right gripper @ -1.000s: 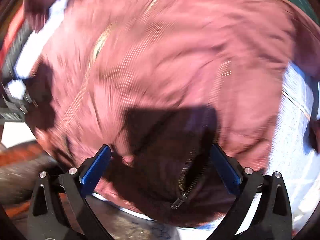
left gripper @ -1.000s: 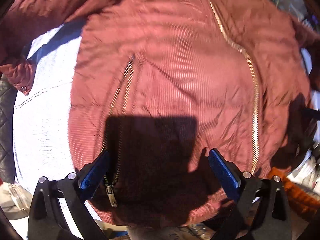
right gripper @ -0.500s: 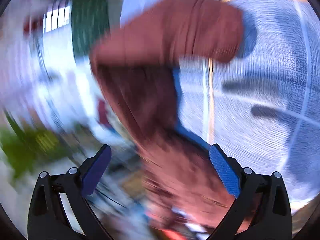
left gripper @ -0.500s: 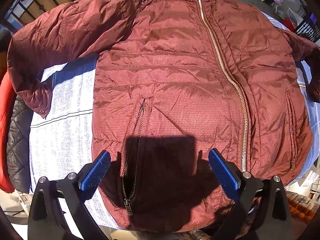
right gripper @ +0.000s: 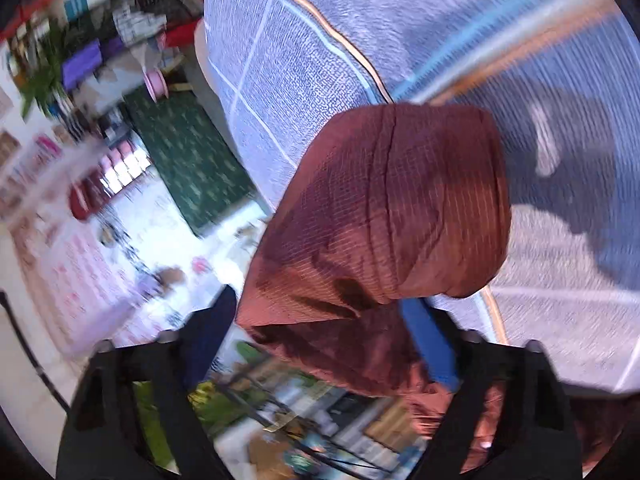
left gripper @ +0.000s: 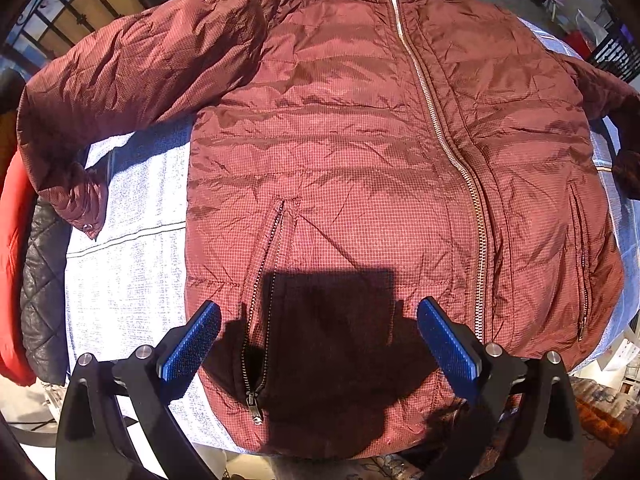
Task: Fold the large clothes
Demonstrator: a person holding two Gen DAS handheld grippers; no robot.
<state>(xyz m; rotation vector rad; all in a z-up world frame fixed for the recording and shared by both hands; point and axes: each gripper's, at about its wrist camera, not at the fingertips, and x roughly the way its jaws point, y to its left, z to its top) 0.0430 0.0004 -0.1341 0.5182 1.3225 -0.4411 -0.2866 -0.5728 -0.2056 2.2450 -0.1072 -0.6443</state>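
white cloth [left gripper: 132,240] bare leftward | jacket [left gripper: 360,160] flat | left tool [left gripper: 318,344] spread over hem

- White-blue woven cloth [left gripper: 128,248] spread across the table.
- Black quilted garment [left gripper: 42,280] touching a red one [left gripper: 12,260], left edge.
- Green patterned rug [right gripper: 188,152] on the floor.

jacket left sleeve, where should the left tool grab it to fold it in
Grip the cuff end of the sleeve. It lies flat on the cloth-covered table, bent downward and apart from the jacket body, with its edge free. Probably come from the outer left, low over the cloth, one finger slipping under the cuff. The left tool is open above the hem.
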